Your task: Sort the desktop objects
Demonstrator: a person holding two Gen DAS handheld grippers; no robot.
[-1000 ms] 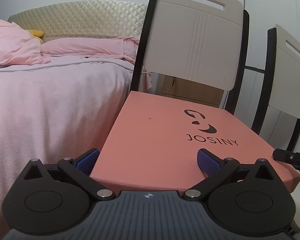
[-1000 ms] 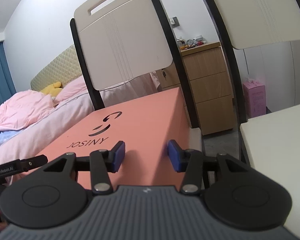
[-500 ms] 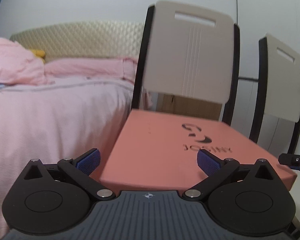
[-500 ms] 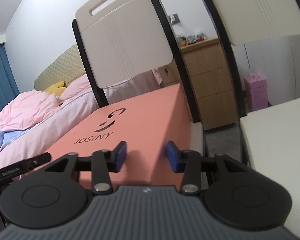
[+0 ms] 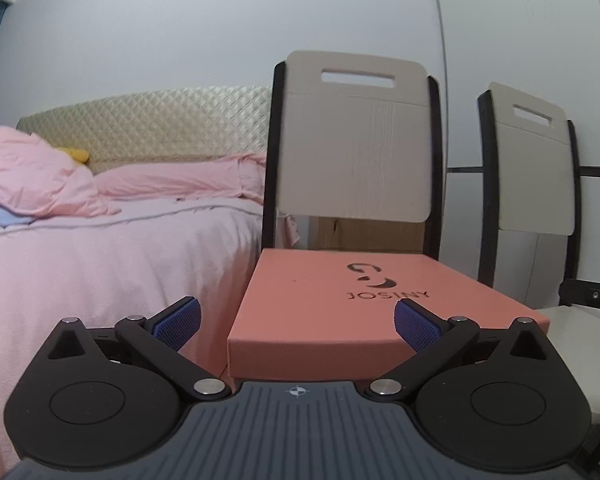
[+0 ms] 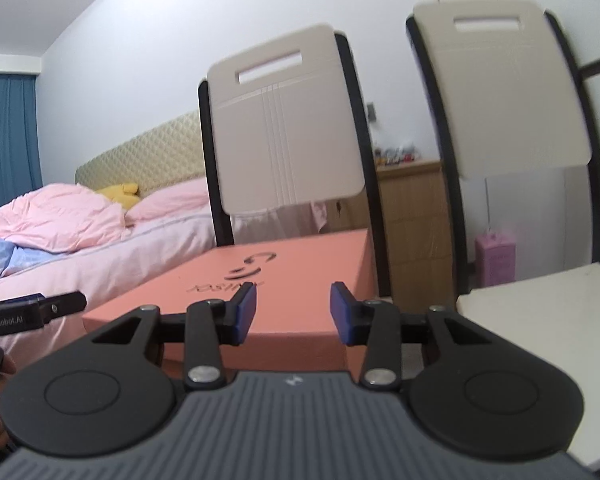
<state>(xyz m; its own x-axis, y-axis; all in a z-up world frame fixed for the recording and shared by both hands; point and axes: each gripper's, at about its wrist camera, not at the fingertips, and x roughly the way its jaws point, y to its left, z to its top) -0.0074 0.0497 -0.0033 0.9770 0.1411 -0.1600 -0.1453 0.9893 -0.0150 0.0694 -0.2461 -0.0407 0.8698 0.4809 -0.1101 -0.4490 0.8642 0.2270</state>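
On the chair seat, a flat rectangular matte salmon cardboard box [image 5: 364, 304].

Ahead of both tongs the salmon box [image 5: 364, 304] fills the chair seat, the chair backrest [image 5: 356, 140] walls off beyond, the bed [image 5: 100, 264] crowds left, a second chair [image 6: 540, 320] right

- Left gripper [image 5: 296, 322] points about level, blue pads spread wide, nothing pinched.
- Right gripper [image 6: 293, 312] level too, pads parted narrowly, gripping nothing.
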